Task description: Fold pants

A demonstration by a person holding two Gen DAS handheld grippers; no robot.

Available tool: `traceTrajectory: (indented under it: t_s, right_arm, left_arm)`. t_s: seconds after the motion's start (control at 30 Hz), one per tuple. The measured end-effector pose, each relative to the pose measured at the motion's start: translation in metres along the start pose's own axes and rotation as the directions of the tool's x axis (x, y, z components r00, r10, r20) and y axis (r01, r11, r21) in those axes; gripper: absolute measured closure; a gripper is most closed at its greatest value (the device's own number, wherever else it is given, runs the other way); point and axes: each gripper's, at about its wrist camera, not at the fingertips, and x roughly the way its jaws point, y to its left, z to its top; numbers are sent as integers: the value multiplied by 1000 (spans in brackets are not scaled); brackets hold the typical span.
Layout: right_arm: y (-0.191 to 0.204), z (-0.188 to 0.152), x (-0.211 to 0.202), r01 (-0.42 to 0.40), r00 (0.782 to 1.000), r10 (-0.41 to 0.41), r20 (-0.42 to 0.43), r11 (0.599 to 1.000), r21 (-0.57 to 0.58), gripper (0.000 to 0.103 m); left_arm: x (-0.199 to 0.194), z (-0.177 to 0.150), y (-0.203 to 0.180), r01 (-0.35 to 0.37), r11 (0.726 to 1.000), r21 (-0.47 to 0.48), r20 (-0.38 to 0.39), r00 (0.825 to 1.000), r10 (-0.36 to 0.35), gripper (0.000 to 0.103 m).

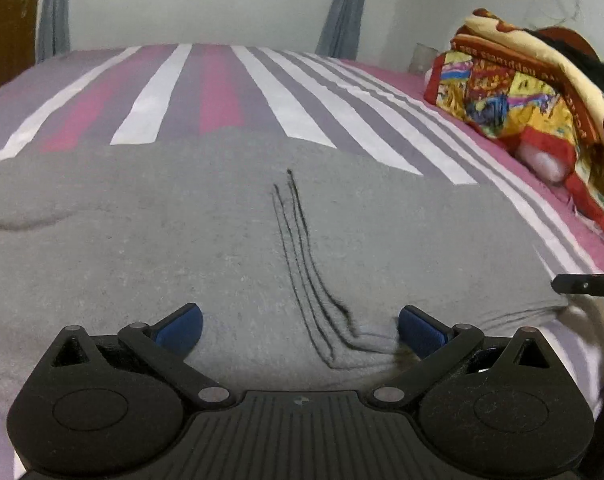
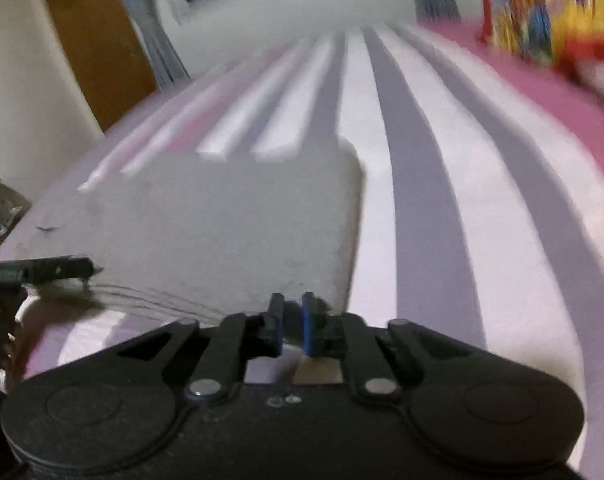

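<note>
Grey pants (image 1: pixel 222 216) lie flat on a striped bed, with dark stitch lines (image 1: pixel 302 256) running toward the near edge. My left gripper (image 1: pixel 300 326) is open, its blue pads (image 1: pixel 182 326) spread just above the near edge of the pants. In the right wrist view the pants (image 2: pixel 230 216) are a folded grey rectangle. My right gripper (image 2: pixel 292 322) is nearly shut at the near right corner of the pants; a thin bit of fabric sits between its pads. The left gripper's finger (image 2: pixel 46 268) shows at the left edge.
The striped pink, white and grey bedsheet (image 1: pixel 206 88) covers the bed. A pile of colourful folded blankets (image 1: pixel 533 104) sits at the right side. A wall with a window and curtains (image 1: pixel 341 12) is behind. A brown door (image 2: pixel 98 48) stands at the left.
</note>
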Motion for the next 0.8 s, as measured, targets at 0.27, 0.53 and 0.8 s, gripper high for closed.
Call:
traceTrajectory:
  t_s: [0.27, 0.53, 0.8]
  right_arm:
    - [10, -4, 15, -47, 997, 43, -60, 997, -59, 87]
    - [5, 38, 39, -24, 1000, 23, -9, 998, -60, 92]
    - [-20, 88, 97, 23, 999, -22, -24, 999, 38, 103]
  left_arm:
    - [19, 15, -6, -22, 998, 54, -49, 999, 24, 0]
    - [54, 59, 1, -44, 998, 38, -57, 997, 46, 0]
    - [111, 105, 16, -70, 997, -27, -132, 989, 65, 0]
